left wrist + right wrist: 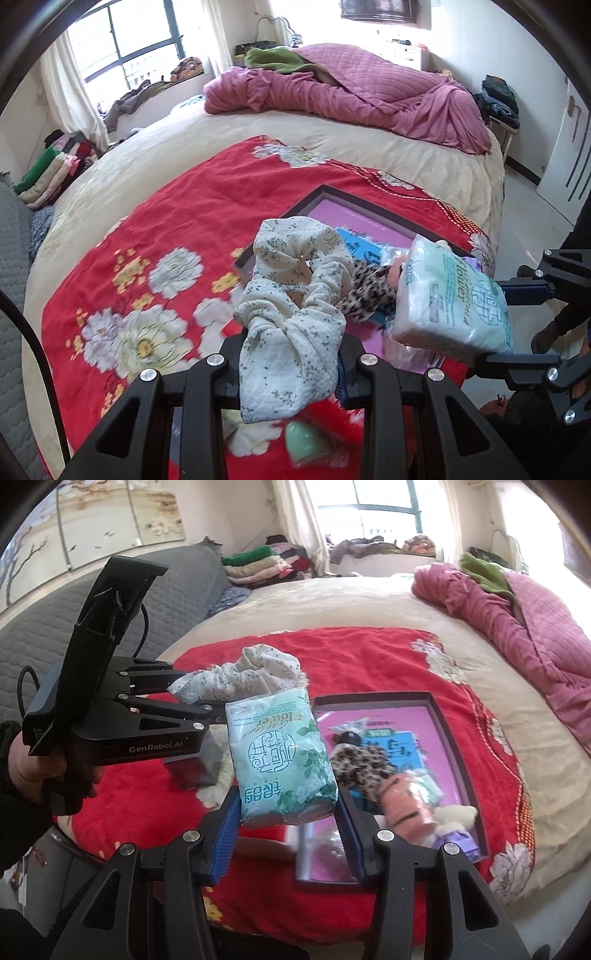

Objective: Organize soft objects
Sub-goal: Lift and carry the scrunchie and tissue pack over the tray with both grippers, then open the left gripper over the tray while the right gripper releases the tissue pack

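My left gripper [291,362] is shut on a white floral scrunchie [295,295] and holds it above the red blanket; it also shows in the right wrist view [240,679]. My right gripper [288,812] is shut on a pale green tissue pack [280,757], seen too in the left wrist view [454,299]. Both hang over the near end of a black-rimmed tray [458,738] with a pink floor. In the tray lie a leopard-print scrunchie [362,768], a blue packet [399,753], a pink soft item [406,801] and a small plush [458,819].
A red floral blanket [166,229] covers the beige bed [332,129]. A heaped pink quilt [351,85] lies at the far end. A green object [303,439] lies on the blanket below my left gripper. A dark item [195,768] lies left of the tray. Folded clothes [258,561] are stacked by the window.
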Demonstrator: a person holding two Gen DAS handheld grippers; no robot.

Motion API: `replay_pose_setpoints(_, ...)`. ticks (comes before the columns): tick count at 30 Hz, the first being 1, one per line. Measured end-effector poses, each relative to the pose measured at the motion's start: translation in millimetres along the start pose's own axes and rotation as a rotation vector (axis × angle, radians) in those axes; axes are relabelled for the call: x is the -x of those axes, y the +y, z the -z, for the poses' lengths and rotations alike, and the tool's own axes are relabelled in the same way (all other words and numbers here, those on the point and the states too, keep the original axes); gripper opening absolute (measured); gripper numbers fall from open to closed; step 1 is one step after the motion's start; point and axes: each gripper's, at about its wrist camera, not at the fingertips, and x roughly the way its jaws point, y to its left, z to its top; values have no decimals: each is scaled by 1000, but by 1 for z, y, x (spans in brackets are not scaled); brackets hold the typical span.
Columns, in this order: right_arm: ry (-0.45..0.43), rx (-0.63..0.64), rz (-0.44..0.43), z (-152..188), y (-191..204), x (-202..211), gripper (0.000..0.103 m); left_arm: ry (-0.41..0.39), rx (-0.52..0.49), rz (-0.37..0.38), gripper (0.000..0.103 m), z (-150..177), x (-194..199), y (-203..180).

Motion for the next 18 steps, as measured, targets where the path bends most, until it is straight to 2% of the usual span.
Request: replay_pose_setpoints(18, 38, -97, 76, 4, -76, -29, 51, 62, -58, 72, 34, -43, -80, -42)
